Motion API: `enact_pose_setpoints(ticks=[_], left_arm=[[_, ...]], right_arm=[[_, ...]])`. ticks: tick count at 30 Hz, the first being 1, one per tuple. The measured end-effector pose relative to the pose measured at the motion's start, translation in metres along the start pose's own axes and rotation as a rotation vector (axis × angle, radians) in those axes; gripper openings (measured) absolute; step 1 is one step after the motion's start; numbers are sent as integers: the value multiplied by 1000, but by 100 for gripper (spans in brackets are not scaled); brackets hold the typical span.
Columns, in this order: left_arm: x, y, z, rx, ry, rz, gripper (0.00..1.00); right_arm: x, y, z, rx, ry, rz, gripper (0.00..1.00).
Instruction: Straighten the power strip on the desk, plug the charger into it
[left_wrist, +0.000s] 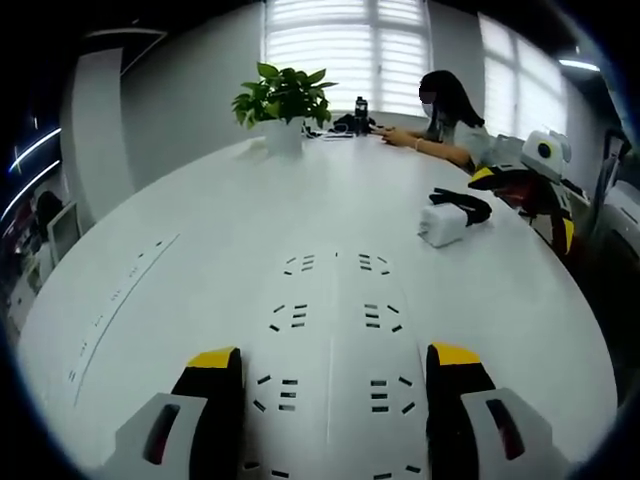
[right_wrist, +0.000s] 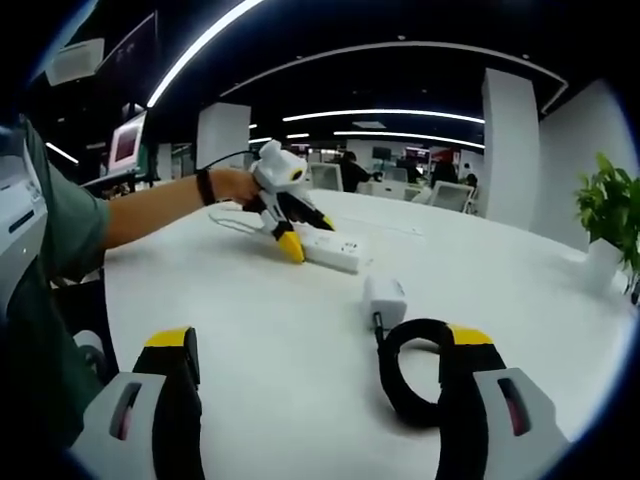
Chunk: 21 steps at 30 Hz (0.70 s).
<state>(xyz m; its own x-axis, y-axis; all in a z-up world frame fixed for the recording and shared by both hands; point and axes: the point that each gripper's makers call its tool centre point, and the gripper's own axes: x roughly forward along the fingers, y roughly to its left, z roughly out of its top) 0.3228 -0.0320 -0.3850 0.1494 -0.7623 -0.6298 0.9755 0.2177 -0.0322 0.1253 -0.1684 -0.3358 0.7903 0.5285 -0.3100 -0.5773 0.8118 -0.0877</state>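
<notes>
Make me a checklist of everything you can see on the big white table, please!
Surface: white table, wide and rounded.
Job's things: power strip under the left gripper, its jaws open astride one end; white charger lies apart from it.
Clutter: potted plant and a dark bottle at the far edge.
Grippers: left open over the strip; right gripper open, beside the charger.
Cables: charger's black cable is coiled beside it; a thin white cord trails from the strip.
Surroundings: seated person, blinds on windows, office desks behind.
</notes>
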Motion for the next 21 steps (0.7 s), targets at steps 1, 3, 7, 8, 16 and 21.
enact_pose_setpoints(ticks=[1, 3, 7, 8, 16, 21], left_arm=[[1, 0, 1, 1, -1, -1, 75], [4, 0, 3, 5, 2, -5, 75], [10, -2, 7, 11, 3, -13, 75], [11, -2, 9, 13, 1, -15, 75], [21, -2, 18, 31, -2, -33, 75], [25, -6, 21, 41, 1, -42, 75]], right_arm=[[-1, -1, 0, 1, 0, -3, 99], [-2, -3, -2, 5, 0, -8, 99], [-3, -6, -3, 11, 0, -16, 99], [-4, -6, -3, 12, 0, -16, 99], [-5, -5, -4, 18, -3, -9, 99], [-6, -7, -4, 16, -5, -10, 98]])
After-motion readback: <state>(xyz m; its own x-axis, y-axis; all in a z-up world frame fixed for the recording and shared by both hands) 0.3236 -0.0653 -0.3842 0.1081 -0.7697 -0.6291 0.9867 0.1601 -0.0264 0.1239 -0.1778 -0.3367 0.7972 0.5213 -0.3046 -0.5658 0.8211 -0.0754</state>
